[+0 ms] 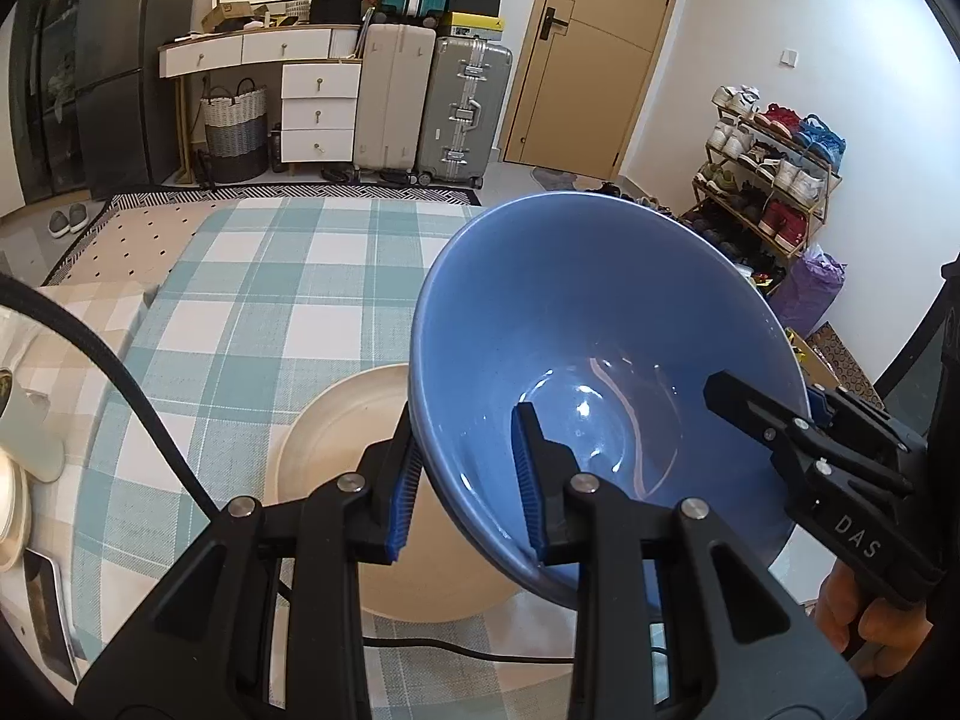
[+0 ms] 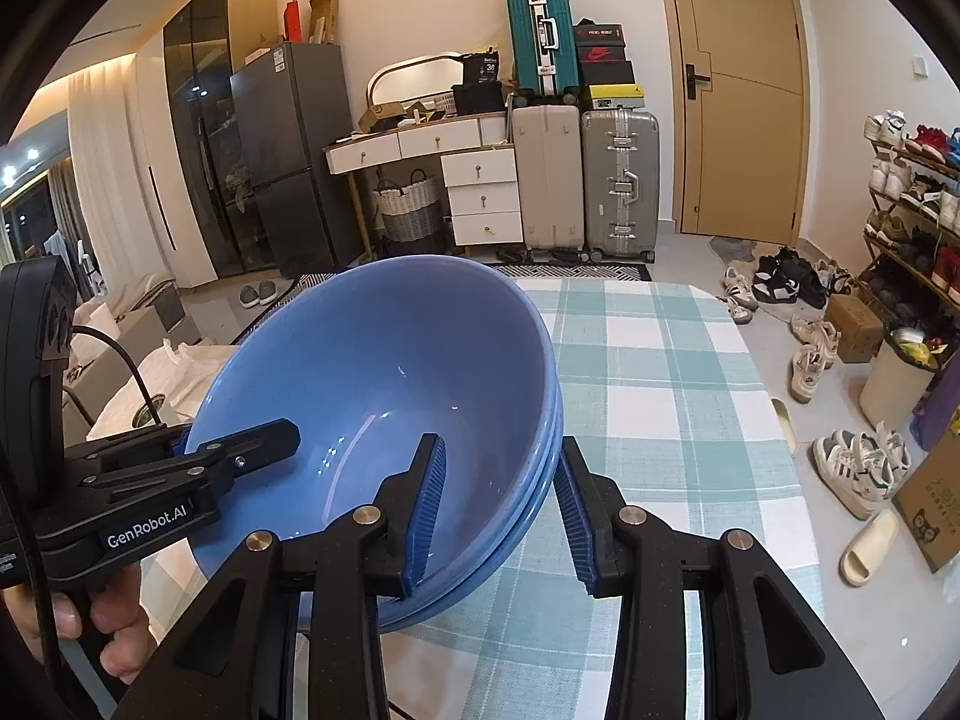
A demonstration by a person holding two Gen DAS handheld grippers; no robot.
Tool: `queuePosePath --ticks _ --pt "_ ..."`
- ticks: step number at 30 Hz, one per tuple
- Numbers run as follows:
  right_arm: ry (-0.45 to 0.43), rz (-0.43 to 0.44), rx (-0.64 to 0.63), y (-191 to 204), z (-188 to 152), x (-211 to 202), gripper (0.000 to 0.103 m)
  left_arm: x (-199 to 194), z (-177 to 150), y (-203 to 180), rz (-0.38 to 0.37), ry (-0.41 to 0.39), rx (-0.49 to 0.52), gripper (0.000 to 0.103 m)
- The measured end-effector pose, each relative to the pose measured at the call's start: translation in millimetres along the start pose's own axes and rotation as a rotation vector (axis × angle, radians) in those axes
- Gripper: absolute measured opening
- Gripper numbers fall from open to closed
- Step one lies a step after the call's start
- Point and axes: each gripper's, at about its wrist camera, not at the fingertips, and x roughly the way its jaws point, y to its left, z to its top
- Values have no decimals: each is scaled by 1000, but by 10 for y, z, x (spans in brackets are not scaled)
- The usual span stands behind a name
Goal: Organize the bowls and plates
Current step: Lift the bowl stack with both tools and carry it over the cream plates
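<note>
Both grippers, left (image 1: 465, 489) and right (image 2: 501, 507), pinch opposite rims of the stacked bowls (image 2: 384, 396), held above the table (image 2: 660, 396) near the plate (image 1: 336, 432). Uneven lifting could slip 1 bowl loose.

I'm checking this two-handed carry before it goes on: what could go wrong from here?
1. The blue bowls, which look like a nested stack, are pinched only at opposite rims by the left gripper and right gripper; if the hands drift apart or tilt, a bowl could slip out.
2. They hang over the cream plate; a drop could chip both.
3. The black cable across the table could snag.
</note>
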Motion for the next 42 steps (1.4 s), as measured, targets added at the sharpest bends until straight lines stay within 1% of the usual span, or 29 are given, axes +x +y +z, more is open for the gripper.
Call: queuePosePath --ticks 8,15,26,42 --pt "21 30 -15 127 -35 169 37 23 -65 192 34 11 -27 25" --pt "45 59 -27 241 -43 394 37 128 -83 403 63 21 -51 25" --pt "86 83 -36 332 -72 723 37 448 -106 701 94 51 -86 25" --pt "129 87 -51 399 -22 1181 37 951 -45 1063 123 82 -119 25"
